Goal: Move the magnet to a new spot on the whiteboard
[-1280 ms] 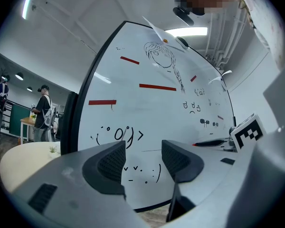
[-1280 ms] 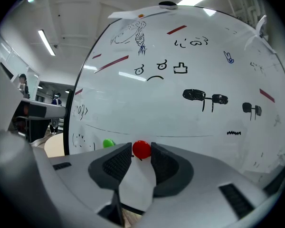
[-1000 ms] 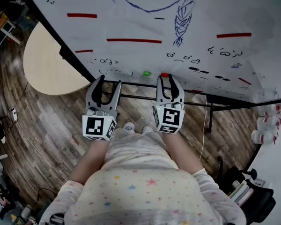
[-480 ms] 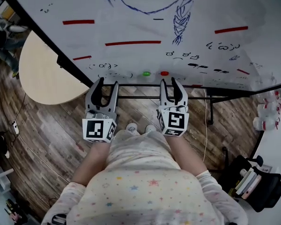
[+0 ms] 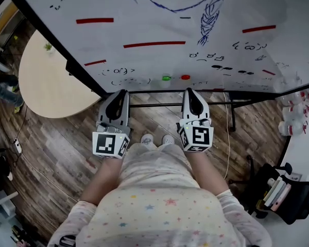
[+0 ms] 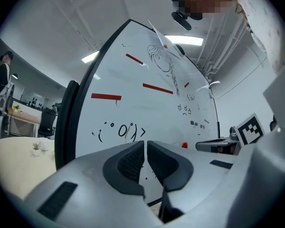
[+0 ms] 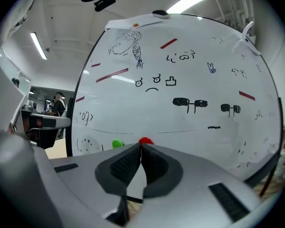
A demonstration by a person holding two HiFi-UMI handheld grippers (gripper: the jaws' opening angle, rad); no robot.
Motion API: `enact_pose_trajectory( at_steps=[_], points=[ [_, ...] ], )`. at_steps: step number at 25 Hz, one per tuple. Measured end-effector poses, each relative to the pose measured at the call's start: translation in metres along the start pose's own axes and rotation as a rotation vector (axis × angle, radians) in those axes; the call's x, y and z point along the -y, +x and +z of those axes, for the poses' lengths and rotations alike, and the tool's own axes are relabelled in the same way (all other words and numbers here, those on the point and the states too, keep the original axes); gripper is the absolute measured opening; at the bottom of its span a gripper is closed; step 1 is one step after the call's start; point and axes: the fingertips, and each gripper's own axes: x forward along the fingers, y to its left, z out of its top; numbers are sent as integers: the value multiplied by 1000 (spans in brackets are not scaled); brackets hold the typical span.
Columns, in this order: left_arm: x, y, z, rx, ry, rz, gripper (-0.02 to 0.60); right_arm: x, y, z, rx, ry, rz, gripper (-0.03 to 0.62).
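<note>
Near the whiteboard (image 5: 144, 14) edge, short of the magnet (image 5: 185, 77) — right gripper (image 5: 191, 93) jaws pressed together, left gripper (image 5: 121, 93) just closed empty.

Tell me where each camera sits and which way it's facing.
Head view: on the person's head, looking steeply down at the whiteboard; shows the torso, left gripper and right gripper.
Left gripper view: rides the left gripper, faces the whiteboard; shows its own just-closed, empty jaws.
Right gripper view: rides the right gripper, faces the whiteboard; shows its own shut jaws.
Shared: all three show the red magnet.
</note>
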Motion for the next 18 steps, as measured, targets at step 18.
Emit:
enact_pose_trajectory(
  at_steps=[18],
  points=[
    [16,-22,0,0,4,17,21,-2,-24,6,17,4,35,0]
  ],
)
